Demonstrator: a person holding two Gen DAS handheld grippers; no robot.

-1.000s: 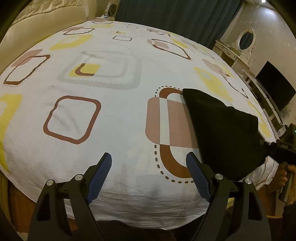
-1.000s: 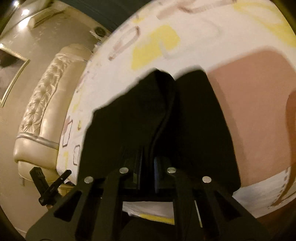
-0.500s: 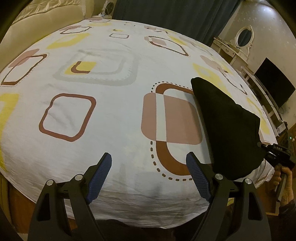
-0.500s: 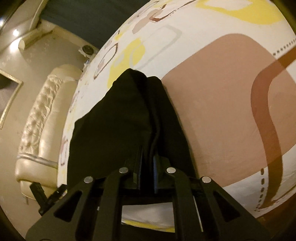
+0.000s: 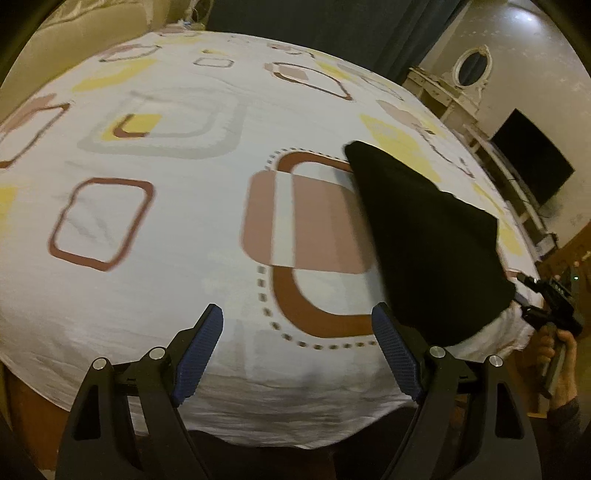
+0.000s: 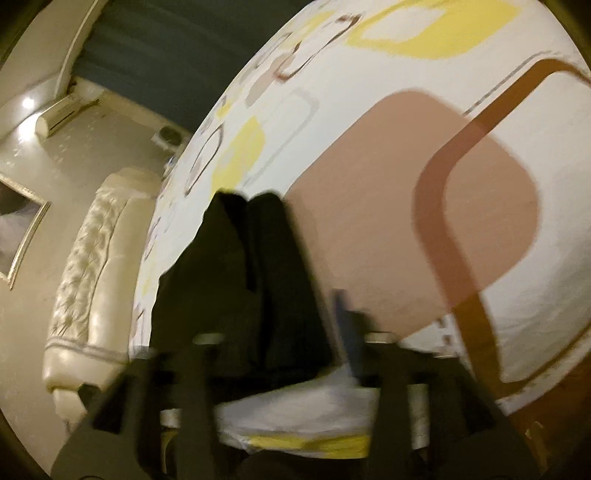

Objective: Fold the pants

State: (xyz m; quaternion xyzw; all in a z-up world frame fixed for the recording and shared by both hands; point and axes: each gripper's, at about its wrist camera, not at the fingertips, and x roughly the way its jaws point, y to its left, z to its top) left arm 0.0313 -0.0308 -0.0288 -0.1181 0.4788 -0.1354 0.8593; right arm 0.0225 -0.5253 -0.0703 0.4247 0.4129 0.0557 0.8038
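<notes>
Black folded pants (image 5: 424,236), plain, no print; same black in the right wrist view (image 6: 236,280). White bed sheet (image 5: 184,258) printed with rounded squares: brown outlines, dusty-pink fills, yellow patches, pale grey frames, one dotted brown border. Left gripper (image 5: 297,328) black frame, blue textured pads (image 5: 391,343). Right gripper (image 5: 554,299) black. Dark teal curtain (image 5: 332,22). Cream tufted leather headboard (image 6: 85,266). Black TV screen (image 5: 532,158). White oval-mirror dresser (image 5: 461,81).

- Dark curtain (image 5: 295,18) along the far wall.
- White vanity with oval mirror (image 5: 472,66) far right.
- Dark television (image 5: 532,158) right.
- Tufted cream headboard (image 6: 92,266) left.
</notes>
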